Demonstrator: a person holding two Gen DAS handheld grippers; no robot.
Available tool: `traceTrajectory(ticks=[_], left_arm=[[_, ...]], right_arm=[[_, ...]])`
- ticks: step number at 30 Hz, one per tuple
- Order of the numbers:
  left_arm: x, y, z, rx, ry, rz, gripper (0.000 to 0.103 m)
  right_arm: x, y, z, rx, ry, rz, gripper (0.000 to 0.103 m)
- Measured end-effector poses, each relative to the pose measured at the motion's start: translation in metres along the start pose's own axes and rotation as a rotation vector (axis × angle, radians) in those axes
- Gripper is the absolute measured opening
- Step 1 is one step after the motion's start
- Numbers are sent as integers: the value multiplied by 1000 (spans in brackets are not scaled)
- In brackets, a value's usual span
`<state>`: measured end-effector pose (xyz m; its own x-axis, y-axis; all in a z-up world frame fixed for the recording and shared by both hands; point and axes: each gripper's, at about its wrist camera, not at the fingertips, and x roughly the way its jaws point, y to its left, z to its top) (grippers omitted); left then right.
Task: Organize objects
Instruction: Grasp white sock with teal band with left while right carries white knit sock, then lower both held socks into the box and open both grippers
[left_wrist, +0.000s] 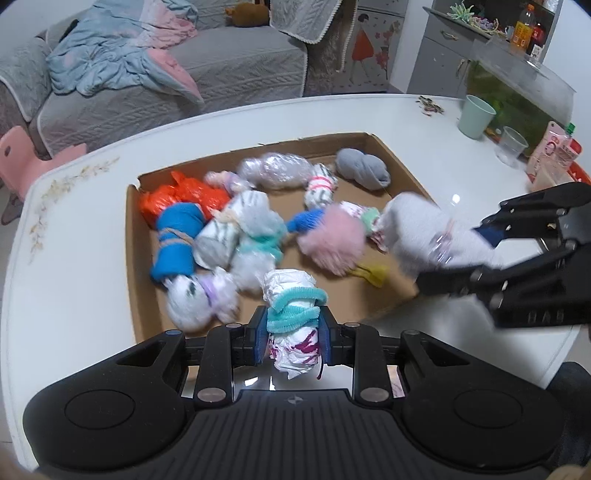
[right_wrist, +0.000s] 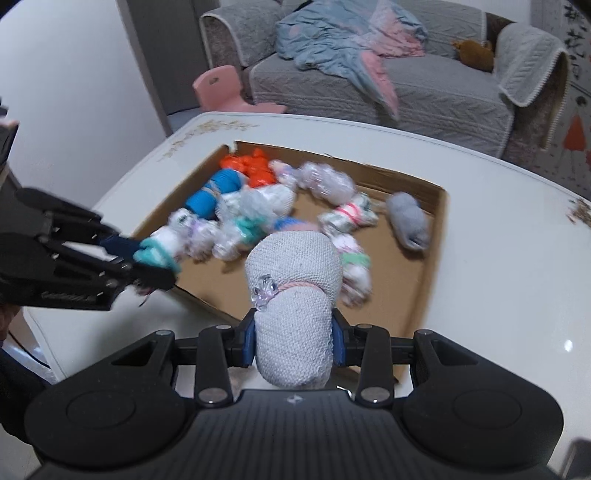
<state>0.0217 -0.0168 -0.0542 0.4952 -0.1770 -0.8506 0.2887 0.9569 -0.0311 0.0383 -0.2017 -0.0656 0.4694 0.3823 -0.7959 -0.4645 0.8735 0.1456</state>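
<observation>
White table (left_wrist: 92, 258) carries a cardboard tray (left_wrist: 402, 162); left tongs (left_wrist: 293, 334) pinch a teal-banded bundle (left_wrist: 293, 314), right tongs (right_wrist: 293, 339) pinch a grey roll (right_wrist: 293, 291). Either soft bundle could slip out short of the tray.

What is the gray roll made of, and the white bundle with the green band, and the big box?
The gray roll in the right hand-held gripper looks like knitted cloth: tiny woven bumps, matte. The white bundle in the left hand-held gripper looks like crinkly thin plastic, probably a bag, with a fuzzy elastic band. The box looks like brown cardboard with torn edges.
</observation>
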Motion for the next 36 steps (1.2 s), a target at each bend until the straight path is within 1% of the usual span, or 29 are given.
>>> traceTrajectory(ticks=[4, 8, 9, 12, 13, 15, 20, 22, 26, 29, 34, 36], left_arm=[[20, 13, 6, -19, 25, 9, 33], [40, 18, 10, -27, 55, 1, 33], [44, 17, 9, -26, 62, 10, 33], [54, 21, 3, -48, 78, -8, 33], [57, 21, 0, -41, 85, -4, 33], [64, 23, -3, -35, 97, 4, 33], [76, 36, -1, -75, 119, 20, 34], [78, 36, 0, -73, 137, 20, 34], [75, 34, -3, -60, 149, 3, 34], [74, 35, -5, -48, 144, 3, 34], [74, 37, -3, -66, 146, -3, 35], [75, 36, -3, -73, 150, -15, 39]], right_arm=[[25, 18, 16, -46, 31, 63, 35], [55, 27, 29, -74, 75, 81, 35], [62, 28, 31, -78, 87, 78, 35], [77, 28, 31, -89, 118, 71, 35], [80, 26, 30, -88, 127, 71, 35], [85, 23, 29, -98, 139, 55, 35], [89, 15, 31, -115, 147, 4, 35], [92, 14, 33, -110, 160, 4, 35], [95, 23, 31, -147, 202, 16, 35], [96, 24, 31, -151, 211, 13, 35], [97, 21, 34, -137, 225, 0, 37], [97, 23, 35, -142, 229, -3, 37]])
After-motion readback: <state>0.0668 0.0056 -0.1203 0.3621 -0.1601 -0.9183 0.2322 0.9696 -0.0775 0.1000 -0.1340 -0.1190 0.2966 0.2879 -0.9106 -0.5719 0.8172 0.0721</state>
